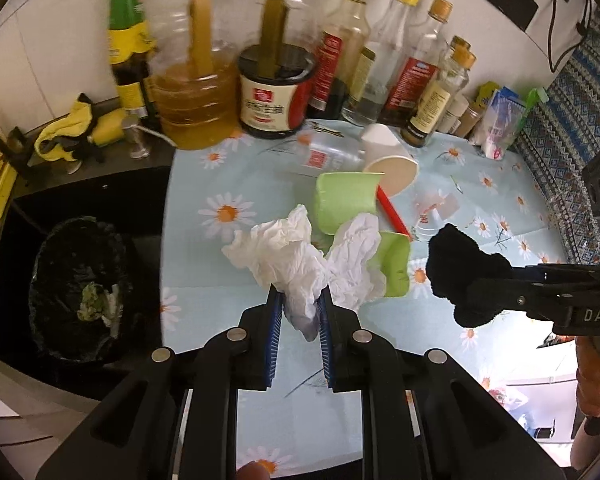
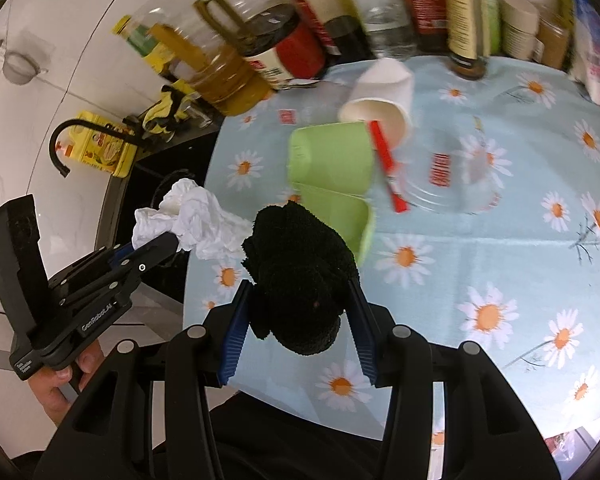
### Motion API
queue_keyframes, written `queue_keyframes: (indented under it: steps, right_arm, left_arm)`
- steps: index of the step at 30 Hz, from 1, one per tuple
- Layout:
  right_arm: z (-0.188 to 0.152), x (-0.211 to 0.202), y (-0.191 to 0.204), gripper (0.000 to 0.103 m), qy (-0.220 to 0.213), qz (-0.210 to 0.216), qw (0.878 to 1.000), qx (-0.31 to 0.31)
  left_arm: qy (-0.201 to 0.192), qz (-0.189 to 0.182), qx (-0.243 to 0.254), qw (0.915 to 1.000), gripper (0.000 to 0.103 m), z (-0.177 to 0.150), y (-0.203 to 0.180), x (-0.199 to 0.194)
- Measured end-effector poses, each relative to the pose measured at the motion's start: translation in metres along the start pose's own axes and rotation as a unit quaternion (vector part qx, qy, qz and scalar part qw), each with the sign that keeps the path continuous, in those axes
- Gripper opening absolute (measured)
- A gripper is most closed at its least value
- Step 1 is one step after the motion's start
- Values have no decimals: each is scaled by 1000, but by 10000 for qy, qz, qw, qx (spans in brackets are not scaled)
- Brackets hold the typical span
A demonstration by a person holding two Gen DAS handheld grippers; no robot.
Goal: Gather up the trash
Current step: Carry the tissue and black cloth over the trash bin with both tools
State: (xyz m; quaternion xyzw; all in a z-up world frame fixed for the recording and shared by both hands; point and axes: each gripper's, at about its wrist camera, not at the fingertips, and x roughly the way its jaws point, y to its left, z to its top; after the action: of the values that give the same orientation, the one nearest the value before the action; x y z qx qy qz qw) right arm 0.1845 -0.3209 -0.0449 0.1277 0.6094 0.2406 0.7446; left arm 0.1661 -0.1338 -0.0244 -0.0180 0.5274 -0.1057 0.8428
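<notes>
One tissue [image 1: 284, 256] in left gripper [image 1: 299, 304], two green cups [image 1: 346, 200] beyond

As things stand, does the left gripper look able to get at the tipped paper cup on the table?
Probably not right now. The left gripper is already shut on a crumpled white tissue, and the green container lies between it and the paper cup. It would need to drop the tissue first.

wall [image 1: 40, 32]: white tile | tablecloth [image 1: 204, 248]: pale blue, daisies | bottles [image 1: 352, 48]: along wall
</notes>
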Motion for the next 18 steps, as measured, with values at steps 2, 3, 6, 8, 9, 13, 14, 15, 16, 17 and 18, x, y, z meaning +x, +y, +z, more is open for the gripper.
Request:
queue_keyframes:
  steps: [2, 3, 6, 8, 9, 13, 14, 15, 16, 17, 18]
  right_arm:
    - [4, 5, 13, 48, -6, 3, 10000, -21]
    - [5, 6, 17, 48, -11, 3, 10000, -38]
    - [10, 14, 37, 48, 13, -20, 9999, -140]
    - [13, 23, 54, 47, 69, -33, 9997, -244]
    - [15, 28, 62, 47, 104, -34, 9995, -287]
    - [21, 45, 92, 48, 178, -22, 9990, -411]
    - [23, 50, 100, 48, 195, -16, 9988, -443]
    - [24, 54, 106, 48, 206, -9, 9987, -471]
    - [28, 60, 117, 48, 221, 2, 9984, -515]
    - [30, 65, 124, 48, 231, 7, 9983, -542]
    - [34, 71, 133, 48, 243, 9, 9980, -579]
  left_arm:
    - [-35, 17, -43, 10000, 16, -3, 13, -5]
    - [-56, 9, -91, 9999, 16, -4, 21, -8]
    - [-94, 43, -196, 9998, 16, -7, 41, -14]
    - [-118, 63, -263, 9996, 16, -9, 55, -18]
    - [-132, 77, -294, 9995, 16, -10, 62, -20]
    - [-177, 149, -420, 9989, 16, -14, 96, -30]
    - [-184, 173, -452, 9987, 16, -14, 104, -32]
    - [-192, 184, -475, 9985, 16, -15, 111, -33]
    - [-202, 204, -509, 9983, 16, -16, 121, -36]
    - [-211, 224, -534, 9981, 16, -17, 129, -38]
    - [-217, 244, -561, 9979, 16, -17, 138, -40]
